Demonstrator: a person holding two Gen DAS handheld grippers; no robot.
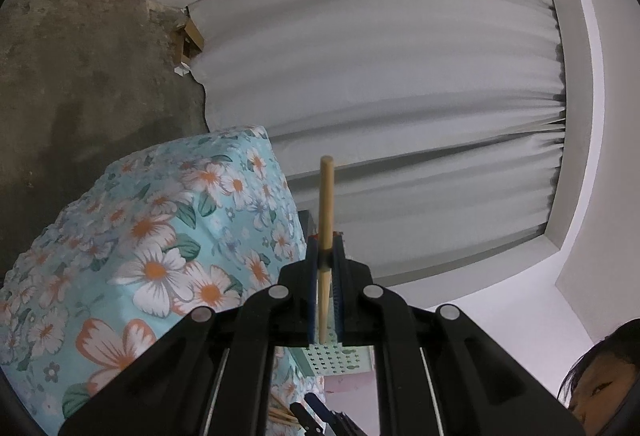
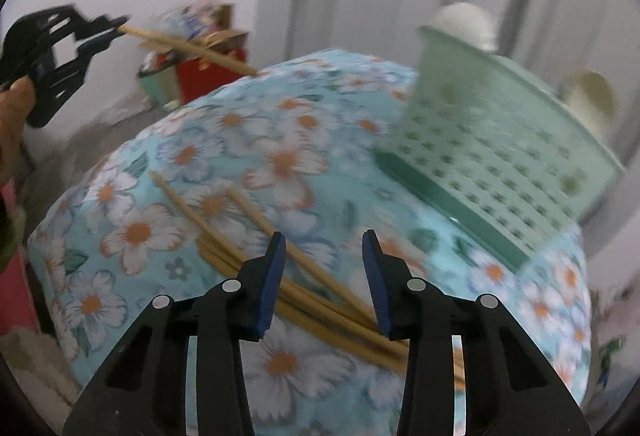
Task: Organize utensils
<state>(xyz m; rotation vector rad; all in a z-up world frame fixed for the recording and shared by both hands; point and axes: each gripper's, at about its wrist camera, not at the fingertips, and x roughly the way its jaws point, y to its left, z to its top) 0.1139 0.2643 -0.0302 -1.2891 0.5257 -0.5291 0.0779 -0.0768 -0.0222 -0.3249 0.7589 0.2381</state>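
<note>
While the left gripper [image 1: 325, 272] is clamped on a single wooden chopstick [image 1: 325, 220] and holds it up off the table, the right gripper [image 2: 324, 276] hangs over the loose chopsticks [image 2: 256, 236] with its jaws apart and nothing pressed between the pads. That pile lies on the floral tablecloth [image 2: 280, 124], in front of and to the left of the green perforated utensil basket [image 2: 500, 140], well apart from it. Two pale rounded heads, likely spoons or ladles [image 2: 466, 20], already stand up behind the basket's rim. Judging by this, the sorting is partway: some utensils seem housed, one chopstick is in transit, and several remain on the cloth to be gathered and dropped into the basket. The right view is blurred, so an exact count cannot be told.
</note>
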